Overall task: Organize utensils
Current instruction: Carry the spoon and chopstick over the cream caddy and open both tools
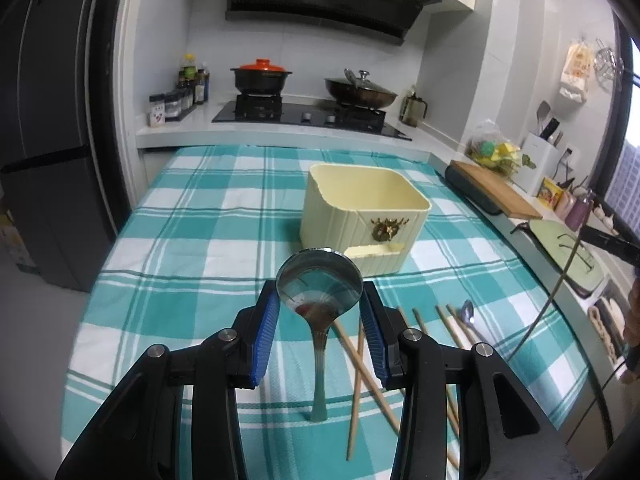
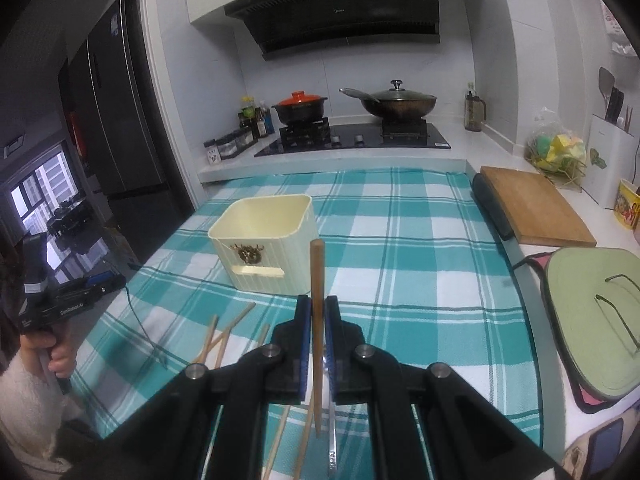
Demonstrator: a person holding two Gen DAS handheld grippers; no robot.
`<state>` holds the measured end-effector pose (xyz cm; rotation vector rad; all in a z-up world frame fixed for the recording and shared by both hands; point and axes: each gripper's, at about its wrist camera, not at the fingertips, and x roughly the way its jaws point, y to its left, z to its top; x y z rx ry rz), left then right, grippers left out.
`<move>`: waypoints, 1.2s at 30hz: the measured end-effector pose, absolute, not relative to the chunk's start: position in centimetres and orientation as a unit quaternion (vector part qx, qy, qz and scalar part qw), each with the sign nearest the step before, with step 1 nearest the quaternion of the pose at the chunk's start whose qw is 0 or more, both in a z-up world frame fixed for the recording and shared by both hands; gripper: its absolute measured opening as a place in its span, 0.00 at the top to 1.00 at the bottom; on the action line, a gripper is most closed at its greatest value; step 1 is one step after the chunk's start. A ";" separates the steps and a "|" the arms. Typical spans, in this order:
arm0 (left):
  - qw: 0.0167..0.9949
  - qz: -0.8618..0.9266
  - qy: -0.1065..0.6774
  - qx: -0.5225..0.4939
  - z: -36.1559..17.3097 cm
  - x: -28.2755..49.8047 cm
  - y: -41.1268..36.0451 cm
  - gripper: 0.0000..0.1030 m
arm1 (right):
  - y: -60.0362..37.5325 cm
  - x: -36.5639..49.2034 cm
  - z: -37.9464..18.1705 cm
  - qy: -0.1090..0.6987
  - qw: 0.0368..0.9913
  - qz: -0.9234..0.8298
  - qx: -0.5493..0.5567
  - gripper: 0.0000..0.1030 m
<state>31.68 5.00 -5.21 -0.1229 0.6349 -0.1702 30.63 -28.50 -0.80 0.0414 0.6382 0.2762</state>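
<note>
My left gripper [image 1: 319, 295] is shut on a steel spoon [image 1: 320, 276], its blue pads pressing the sides of the bowl while the handle hangs down over the checked cloth. My right gripper [image 2: 318, 305] is shut on a wooden chopstick [image 2: 317, 268] that stands nearly upright. A cream utensil box [image 1: 332, 220] [image 2: 264, 256] sits open-topped on the cloth just beyond both grippers. Several loose chopsticks [image 1: 356, 368] [image 2: 224, 336] and a small metal spoon [image 1: 467, 312] lie on the cloth below. A hand [image 2: 60, 354] holds the left gripper at the right wrist view's left edge.
A wooden cutting board [image 2: 536, 208] and a green mat [image 2: 592, 320] lie on the counter to the right. Behind the cloth is a stove [image 2: 352, 138] with a black pot and a wok. A dark fridge [image 1: 44, 128] stands at the left. A phone [image 2: 606, 446] lies near right.
</note>
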 end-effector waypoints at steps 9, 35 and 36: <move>0.940 -0.099 0.317 -0.082 -3.4 32.4 6.1 0.60 | -26.1 31.4 1.6 0.286 0.947 0.147 0.011 0.93; 0.950 -0.121 0.276 -0.085 6.9 51.5 2.1 0.60 | -19.5 48.9 9.1 0.204 0.961 0.187 0.027 0.93; 0.946 -0.120 0.288 -0.090 5.8 52.5 1.9 0.60 | -19.4 50.0 8.1 0.218 0.958 0.186 0.032 0.93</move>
